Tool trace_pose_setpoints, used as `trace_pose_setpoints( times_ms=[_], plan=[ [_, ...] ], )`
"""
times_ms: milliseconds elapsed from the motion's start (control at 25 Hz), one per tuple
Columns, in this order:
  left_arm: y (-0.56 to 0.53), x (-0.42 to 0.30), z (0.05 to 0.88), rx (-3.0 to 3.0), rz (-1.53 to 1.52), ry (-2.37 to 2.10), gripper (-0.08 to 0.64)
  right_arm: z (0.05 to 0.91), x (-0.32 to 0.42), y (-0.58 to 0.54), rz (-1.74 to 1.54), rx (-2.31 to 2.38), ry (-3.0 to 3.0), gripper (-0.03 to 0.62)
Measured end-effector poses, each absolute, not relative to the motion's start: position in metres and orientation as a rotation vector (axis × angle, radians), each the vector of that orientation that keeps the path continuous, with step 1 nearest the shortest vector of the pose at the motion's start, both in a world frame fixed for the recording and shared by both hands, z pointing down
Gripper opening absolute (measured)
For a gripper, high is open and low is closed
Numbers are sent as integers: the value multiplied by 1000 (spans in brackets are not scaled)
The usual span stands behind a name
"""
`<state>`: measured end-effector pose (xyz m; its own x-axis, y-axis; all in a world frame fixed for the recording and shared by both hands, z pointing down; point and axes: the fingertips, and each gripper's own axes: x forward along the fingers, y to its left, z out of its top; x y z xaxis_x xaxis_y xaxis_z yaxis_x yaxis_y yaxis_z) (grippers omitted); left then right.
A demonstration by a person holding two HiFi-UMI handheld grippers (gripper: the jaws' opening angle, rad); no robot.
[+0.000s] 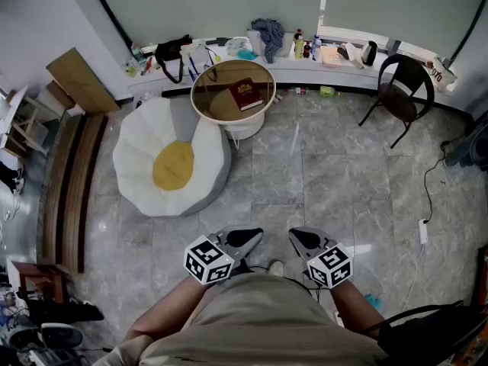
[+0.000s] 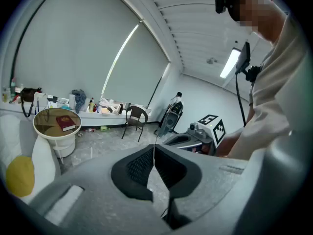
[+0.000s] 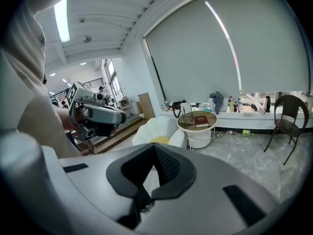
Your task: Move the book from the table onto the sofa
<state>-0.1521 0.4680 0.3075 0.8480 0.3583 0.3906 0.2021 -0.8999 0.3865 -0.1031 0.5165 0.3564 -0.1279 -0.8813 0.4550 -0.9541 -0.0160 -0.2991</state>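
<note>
1. Both tongs, left and right, are pressed together with nothing between them, held low at the person's waist.
2. The book lies flat on the round bench, well apart from both tongs and untouched.
3. From the left tongs it sits at about 12 o'clock, from the right at about 11, so the left looks marginally nearer.
4. Its long axis seems to run roughly 11 to 5 in the head view.
5. The sofa sits at the bench's 8 o'clock, just beside it: a short carry once the book is gripped.
</note>
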Motion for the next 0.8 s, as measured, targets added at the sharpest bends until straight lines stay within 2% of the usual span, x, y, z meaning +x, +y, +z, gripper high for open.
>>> trace_pose_setpoints(
  times_ms=[280, 640, 720, 800],
  plan=[
    [412, -105, 327, 2660, 659, 398, 9, 373, -44, 467, 830, 2006, -2070, 12],
    [246, -22, 344, 2561, 586, 412, 11, 385, 44, 324, 892, 2094, -1961, 12],
    [209, -9, 346, 2530, 583, 451, 31, 387, 64, 284, 917, 2122, -1949, 15],
    [174, 5, 351, 2512, 603, 488, 83, 391, 83, 245, 942, 2144, -1947, 85]
  ],
)
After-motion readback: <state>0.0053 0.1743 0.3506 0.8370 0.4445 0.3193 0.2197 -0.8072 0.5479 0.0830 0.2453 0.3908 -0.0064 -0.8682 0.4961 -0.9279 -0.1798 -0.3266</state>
